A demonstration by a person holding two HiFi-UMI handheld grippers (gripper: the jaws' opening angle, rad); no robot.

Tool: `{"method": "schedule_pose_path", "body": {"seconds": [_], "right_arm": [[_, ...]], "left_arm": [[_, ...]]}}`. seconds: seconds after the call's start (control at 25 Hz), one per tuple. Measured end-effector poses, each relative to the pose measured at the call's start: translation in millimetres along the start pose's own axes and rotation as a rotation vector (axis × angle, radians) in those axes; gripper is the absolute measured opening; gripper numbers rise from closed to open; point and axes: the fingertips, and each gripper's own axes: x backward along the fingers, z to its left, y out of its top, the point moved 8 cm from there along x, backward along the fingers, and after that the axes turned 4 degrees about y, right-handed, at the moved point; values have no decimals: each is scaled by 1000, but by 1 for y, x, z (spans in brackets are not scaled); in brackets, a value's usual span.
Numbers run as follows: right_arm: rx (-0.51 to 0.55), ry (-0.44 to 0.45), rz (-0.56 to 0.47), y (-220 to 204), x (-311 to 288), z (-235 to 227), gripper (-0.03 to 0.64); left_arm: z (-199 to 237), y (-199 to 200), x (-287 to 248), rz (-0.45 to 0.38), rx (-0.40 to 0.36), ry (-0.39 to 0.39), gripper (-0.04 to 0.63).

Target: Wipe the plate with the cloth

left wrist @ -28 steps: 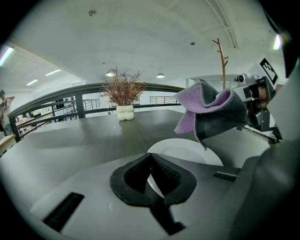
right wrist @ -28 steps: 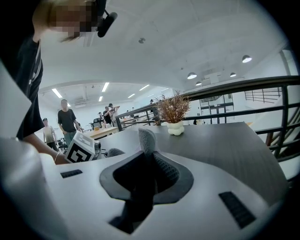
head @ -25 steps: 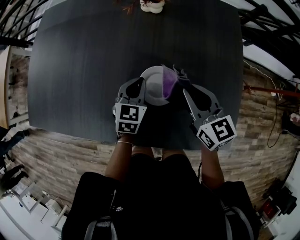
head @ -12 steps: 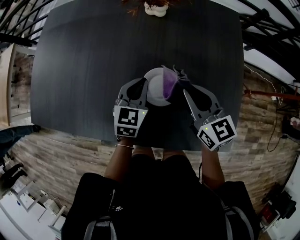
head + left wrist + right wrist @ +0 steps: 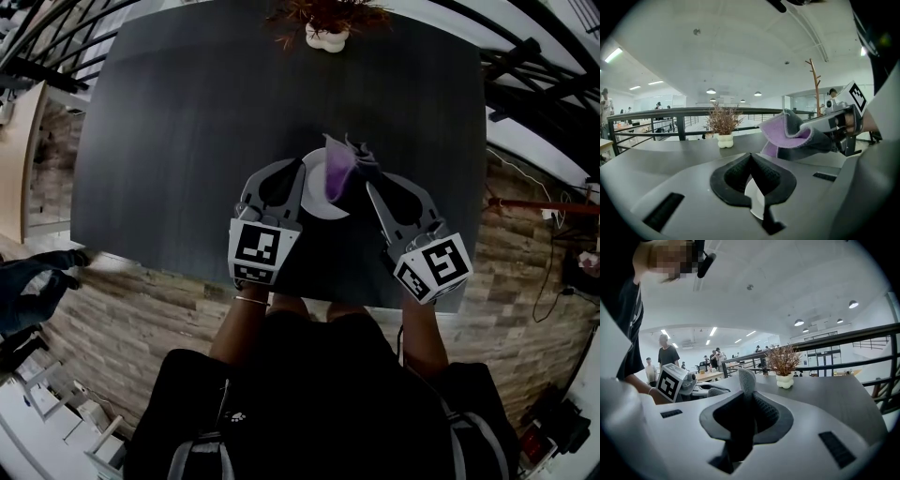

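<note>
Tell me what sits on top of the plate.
A purple-and-grey cloth, pinched by the right gripper, overlaps the plate on its right side; the surface beneath is hidden, contact unclear.

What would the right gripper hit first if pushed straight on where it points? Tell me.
Probably the dark grey table top, left of the white pot of dried twigs. The right gripper, jaws shut on the purple-and-grey cloth, looks along that surface; depth is unclear.
</note>
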Motion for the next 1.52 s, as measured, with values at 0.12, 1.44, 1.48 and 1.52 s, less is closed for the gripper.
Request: {"method": "schedule_pose_path", "body": {"seconds": [0.12, 1.44, 1.48, 1.52], "right_arm": [[11, 5, -19, 9, -2, 4, 52], [154, -5, -238, 103, 35, 27, 52], [158, -7, -243, 105, 37, 27, 52], [163, -10, -248, 107, 39, 27, 52]], "left_arm": [[5, 13, 7, -34, -5, 7, 6], [-12, 118, 43, -236, -211, -56, 6], [-13, 120, 42, -235, -214, -63, 6], [-15, 122, 42, -238, -218, -69, 6]]}}
